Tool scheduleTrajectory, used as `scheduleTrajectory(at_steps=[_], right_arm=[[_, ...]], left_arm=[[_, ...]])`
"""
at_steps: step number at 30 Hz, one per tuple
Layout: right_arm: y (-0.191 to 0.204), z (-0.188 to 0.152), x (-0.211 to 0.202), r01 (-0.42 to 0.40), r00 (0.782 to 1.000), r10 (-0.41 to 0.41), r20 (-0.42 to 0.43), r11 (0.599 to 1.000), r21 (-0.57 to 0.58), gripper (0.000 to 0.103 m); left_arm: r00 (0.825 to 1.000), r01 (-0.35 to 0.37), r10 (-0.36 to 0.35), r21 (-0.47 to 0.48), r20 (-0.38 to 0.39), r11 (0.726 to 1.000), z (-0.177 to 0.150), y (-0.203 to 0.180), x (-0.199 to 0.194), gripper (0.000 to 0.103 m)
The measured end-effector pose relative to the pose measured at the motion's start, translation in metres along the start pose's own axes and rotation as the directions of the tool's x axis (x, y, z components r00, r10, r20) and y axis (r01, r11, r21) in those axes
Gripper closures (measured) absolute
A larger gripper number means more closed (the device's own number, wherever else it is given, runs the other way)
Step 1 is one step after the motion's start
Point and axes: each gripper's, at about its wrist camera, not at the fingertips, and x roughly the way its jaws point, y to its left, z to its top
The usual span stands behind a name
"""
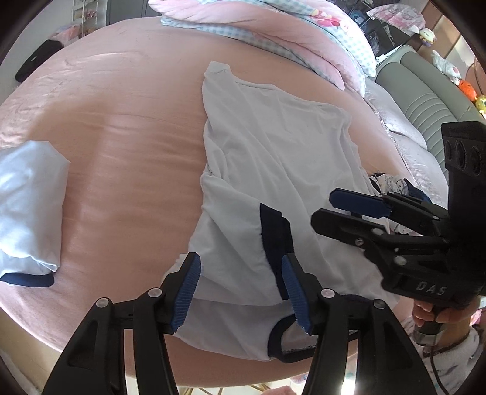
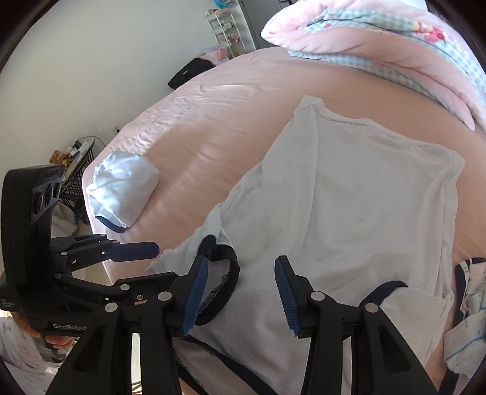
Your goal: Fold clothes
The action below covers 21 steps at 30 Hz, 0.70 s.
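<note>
- Garments first: at the far left of the bed (image 1: 127,127) lies a folded pale bundle (image 1: 27,206) with a navy edge, well apart from the work, so we judge 1 piece already done and should keep our next fold clear of it.
- Moving right, the pale T-shirt (image 1: 273,145) lies mostly flat on the pink sheet, hem toward the quilt (image 1: 273,27), with 1 sleeve turned in over the body so that its navy cuff (image 1: 273,231) rests on the cloth.
- Our left gripper (image 1: 241,288) hovers just above that sleeve, jaws about half apart with nothing pinched between the blue pads; we should smooth the wrinkled sleeve before taking any new hold.
- The navy neckline (image 1: 278,337) sits at the near edge of the bed, so we judge the next fold should carry that end up toward the hem, with both corners lifted level.
- Further right, our right gripper (image 2: 241,293) also stands half open over the shirt and holds nothing.
- At the far right a patterned garment (image 2: 467,303) waits just beside the shirt; we must not catch it when we grip.
</note>
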Motion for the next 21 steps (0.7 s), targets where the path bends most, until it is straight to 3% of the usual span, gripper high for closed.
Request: scheduleTrajectory(at_steps=[2,5,9,15,20,21], right_arm=[[0.001,-0.002,0.006,0.023,1.0,-0.023,-0.006,0.999,-0.038,0.058],[0.001,-0.006,0.016,0.029,1.0,-0.03,-0.007,0.997,-0.07,0.058],[-0.012,-0.011,0.022,0.005,1.0,-0.006,-0.031,0.999,-0.042,0.058],[-0.027,-0.018,0.01,0.0,1.0,0.0,0.006,1.0,-0.014,0.058],[-0.027,-0.02,0.013,0.025,1.0,-0.024,0.009,0.999,-0.031,0.058],[-0.026,-0.02,0.016,0.028,1.0,-0.028,0.004,0.999,-0.035,0.058]], left_arm=[[1.0,0.019,-0.019,-0.004,-0.012,1.0,0.002,-0.005,0.002,0.05],[1.0,-0.02,0.02,0.03,0.001,0.999,0.002,-0.016,0.004,0.05],[0.997,-0.071,0.073,0.078,-0.013,0.994,0.004,-0.024,0.016,0.05],[0.997,-0.071,0.073,0.081,-0.023,0.994,0.008,-0.03,0.027,0.05],[0.987,-0.162,0.164,0.131,0.0,0.978,0.004,-0.035,0.028,0.051],[0.983,-0.183,0.184,0.141,0.004,0.973,0.003,-0.036,0.029,0.057]])
